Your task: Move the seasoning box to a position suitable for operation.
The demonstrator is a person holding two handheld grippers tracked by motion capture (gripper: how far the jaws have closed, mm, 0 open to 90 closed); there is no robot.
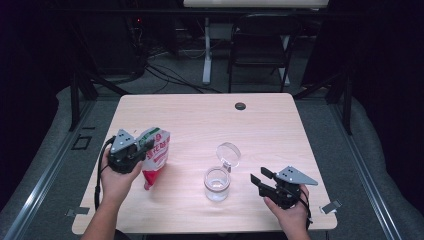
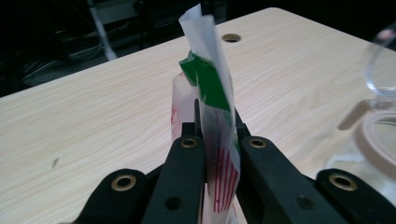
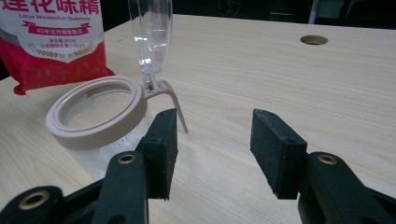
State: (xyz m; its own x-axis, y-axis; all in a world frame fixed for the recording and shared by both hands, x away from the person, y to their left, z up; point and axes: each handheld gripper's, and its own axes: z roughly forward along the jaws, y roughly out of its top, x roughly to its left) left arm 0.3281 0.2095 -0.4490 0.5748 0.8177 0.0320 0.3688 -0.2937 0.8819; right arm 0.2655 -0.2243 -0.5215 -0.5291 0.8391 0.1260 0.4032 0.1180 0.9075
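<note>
The left gripper [image 1: 142,147], held in the person's left hand [image 1: 116,180], sits left of the jar [image 1: 218,183] and pinches the top edge of the bag [image 1: 155,157]. In the left gripper view its jaws are pressed tight on the bag's [image 2: 212,98] folded white and green top, and the bag stands upright on the table [image 1: 200,125], its red lower end touching the wood. The bag is near the jar but apart from it.

The jar is clear glass, standing upright. Its hinged lid [image 1: 228,152] is swung open and stands up behind the mouth. In the right gripper view the tan rim [image 3: 95,112] rings the open mouth, and something pale seems to lie low inside, though the glass makes that hard to judge.

The right gripper [image 1: 259,178], right of the jar, is spread wide and holds nothing. Its jaws point toward the jar without touching it. A small dark hole [image 1: 240,106] lies in the table well beyond the jar.
</note>
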